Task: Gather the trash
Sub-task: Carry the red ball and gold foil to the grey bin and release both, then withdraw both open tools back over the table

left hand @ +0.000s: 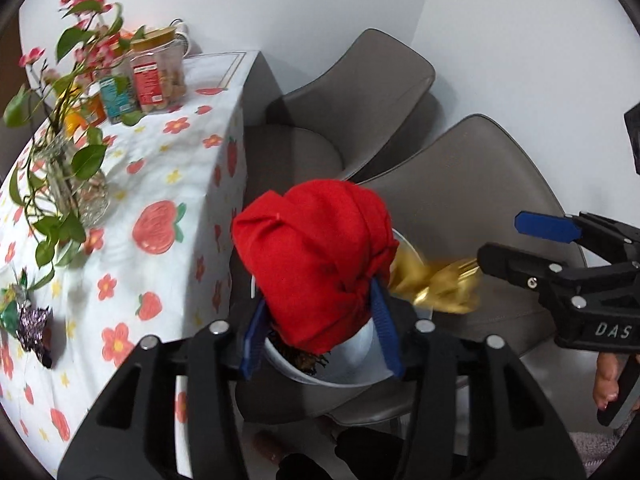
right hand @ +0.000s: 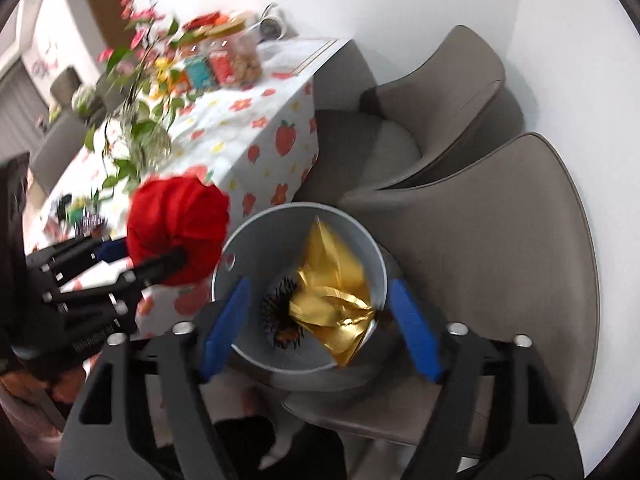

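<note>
**Both grippers angled down, side by side**

The left gripper (left hand: 320, 336) has its jaws on either side of a red bundle (left hand: 316, 264). At its three o'clock, the right gripper (right hand: 320, 328) stands with jaws spread wide, nothing pinched. A hand (left hand: 610, 384) grips its handle.

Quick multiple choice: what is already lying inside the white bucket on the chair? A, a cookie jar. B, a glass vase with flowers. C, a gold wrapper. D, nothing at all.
C: the right wrist view shows a crumpled gold wrapper inside the white bucket, beside a dark spiky scrap; the jar and vase stand on the table.
</note>
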Demonstrator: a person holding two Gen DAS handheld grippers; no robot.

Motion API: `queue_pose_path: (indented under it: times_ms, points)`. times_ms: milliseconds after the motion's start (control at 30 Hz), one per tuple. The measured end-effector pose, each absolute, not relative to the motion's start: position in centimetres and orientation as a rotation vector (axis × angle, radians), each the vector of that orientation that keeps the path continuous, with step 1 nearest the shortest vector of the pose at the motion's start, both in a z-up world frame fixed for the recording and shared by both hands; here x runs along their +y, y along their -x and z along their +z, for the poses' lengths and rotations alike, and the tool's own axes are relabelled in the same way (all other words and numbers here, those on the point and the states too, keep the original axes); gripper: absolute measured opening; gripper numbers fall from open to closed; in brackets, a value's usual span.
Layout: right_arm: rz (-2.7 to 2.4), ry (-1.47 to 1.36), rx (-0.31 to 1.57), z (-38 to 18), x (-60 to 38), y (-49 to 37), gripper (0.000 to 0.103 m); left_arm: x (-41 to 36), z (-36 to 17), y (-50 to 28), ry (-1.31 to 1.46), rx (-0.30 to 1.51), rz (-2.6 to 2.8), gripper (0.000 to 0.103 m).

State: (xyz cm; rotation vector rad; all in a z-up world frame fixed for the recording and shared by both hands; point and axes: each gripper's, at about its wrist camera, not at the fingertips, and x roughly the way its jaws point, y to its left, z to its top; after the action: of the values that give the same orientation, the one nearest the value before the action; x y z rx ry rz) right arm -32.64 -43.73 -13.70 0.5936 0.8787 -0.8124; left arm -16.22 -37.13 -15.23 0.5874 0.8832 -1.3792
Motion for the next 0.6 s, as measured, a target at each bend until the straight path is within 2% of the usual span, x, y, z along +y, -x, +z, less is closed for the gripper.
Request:
queue_pose_path:
  times_ms: [600]
  points:
    - [-0.722,-0.497,0.894,-12.6,-42.2,28.6,0.072,-34.7,-14.1,13.8,-0.581,0.849,-1.279,0.054]
